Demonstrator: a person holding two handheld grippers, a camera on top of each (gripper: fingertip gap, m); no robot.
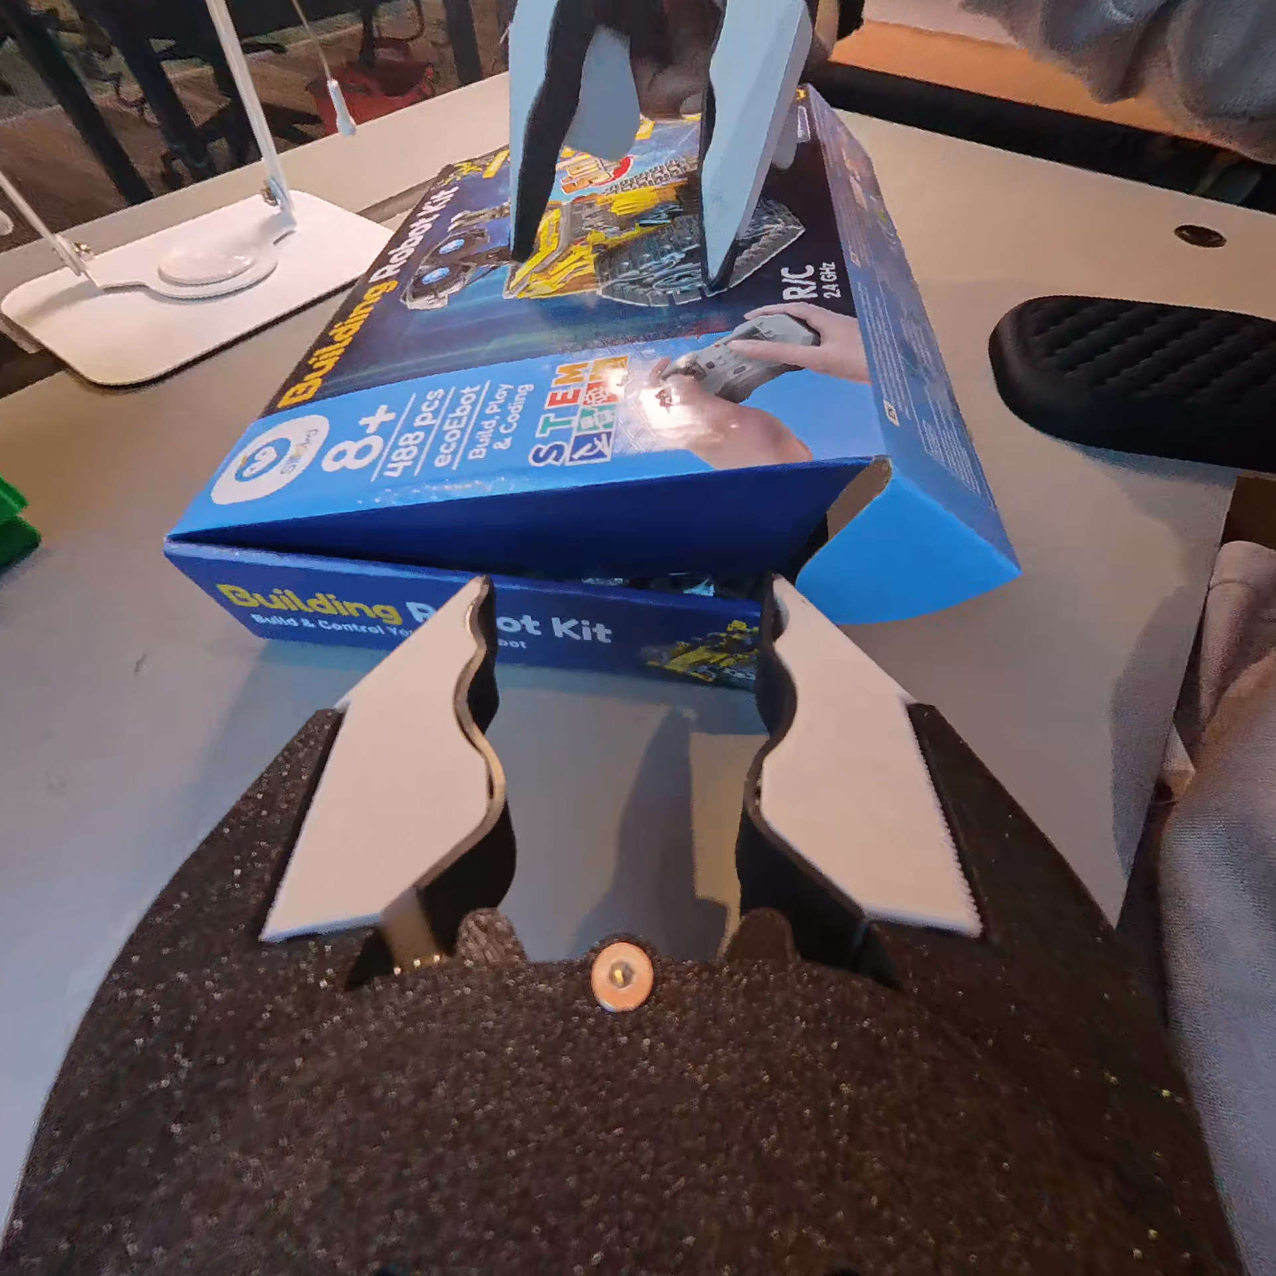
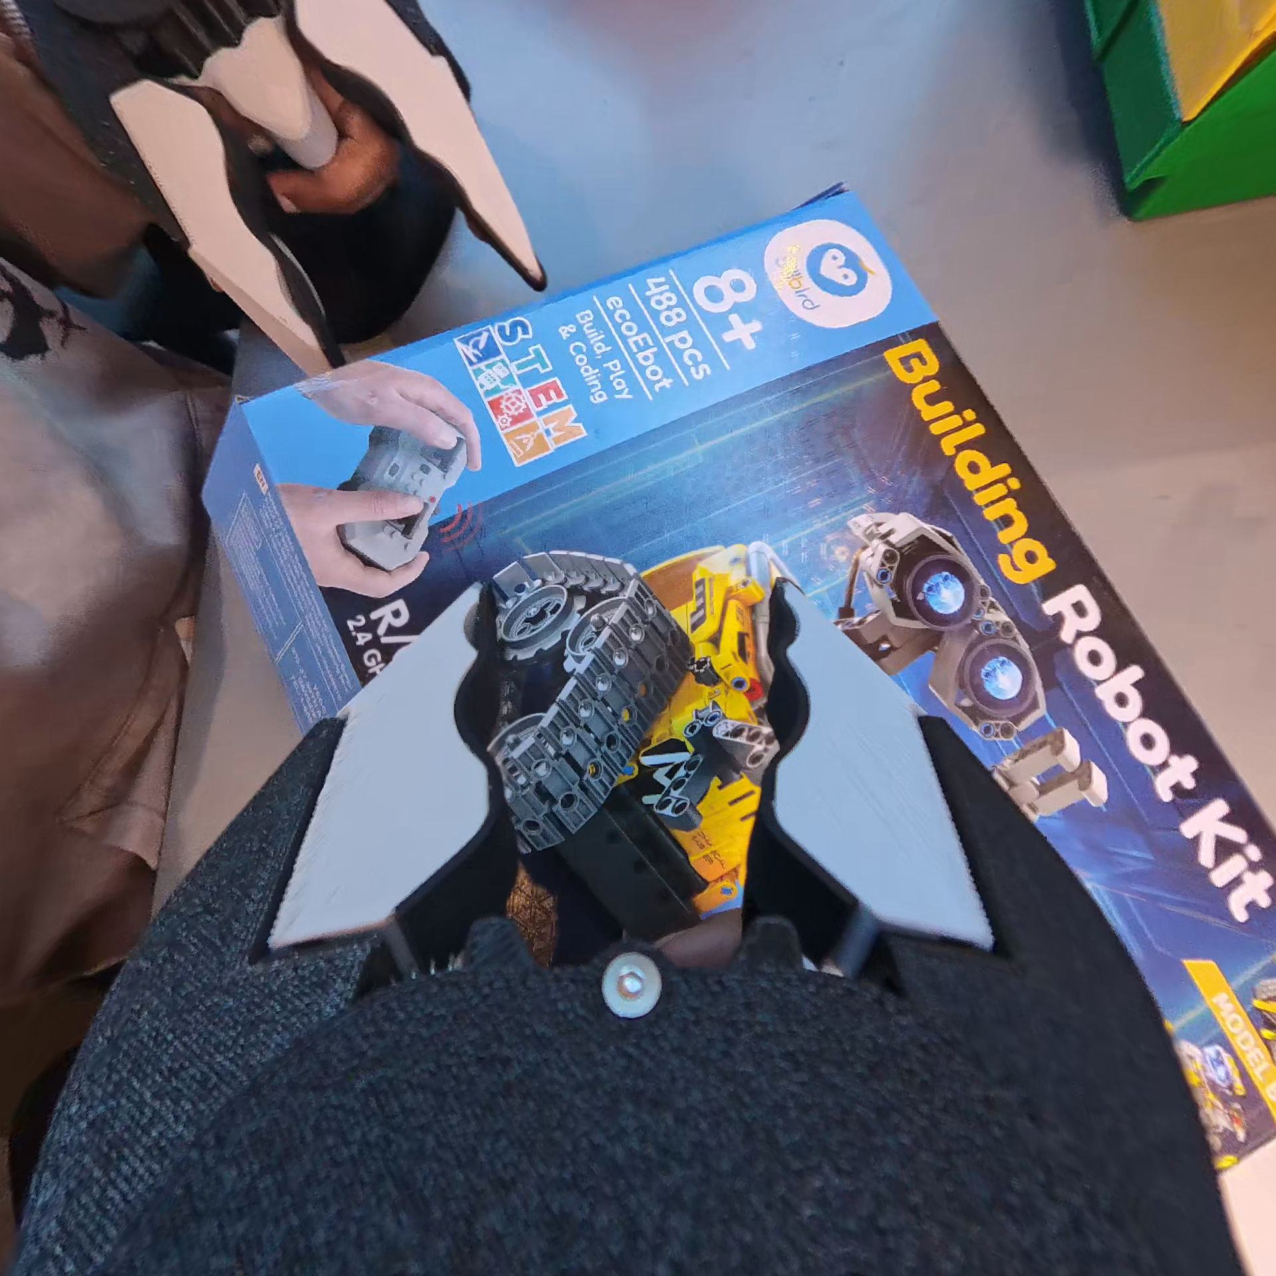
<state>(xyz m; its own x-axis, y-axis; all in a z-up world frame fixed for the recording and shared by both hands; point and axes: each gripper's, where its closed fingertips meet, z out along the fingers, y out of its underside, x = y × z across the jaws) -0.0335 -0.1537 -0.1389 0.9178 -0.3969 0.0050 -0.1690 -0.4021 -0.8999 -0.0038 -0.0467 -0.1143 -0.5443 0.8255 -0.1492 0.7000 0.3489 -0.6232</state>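
A blue cardboard toy-kit box (image 1: 483,428) lies on the grey table (image 1: 138,725). Its lid is raised a little at the front right, leaving a dark gap above the front wall. My left gripper (image 1: 630,594) is open and empty, its fingertips right at the front wall below that gap. My right gripper (image 1: 614,266) comes down from above, open, with both fingertips resting on the lid's picture. In the right wrist view the right gripper (image 2: 633,590) is open over the box lid (image 2: 794,428), and the left gripper (image 2: 435,321) shows at the box's far end.
A white stand base (image 1: 186,290) sits at the far left. A black padded rest (image 1: 1139,373) lies right of the box. A green bin (image 2: 1201,103) stands beyond the box. A person's grey clothing (image 1: 1229,828) is along the right edge.
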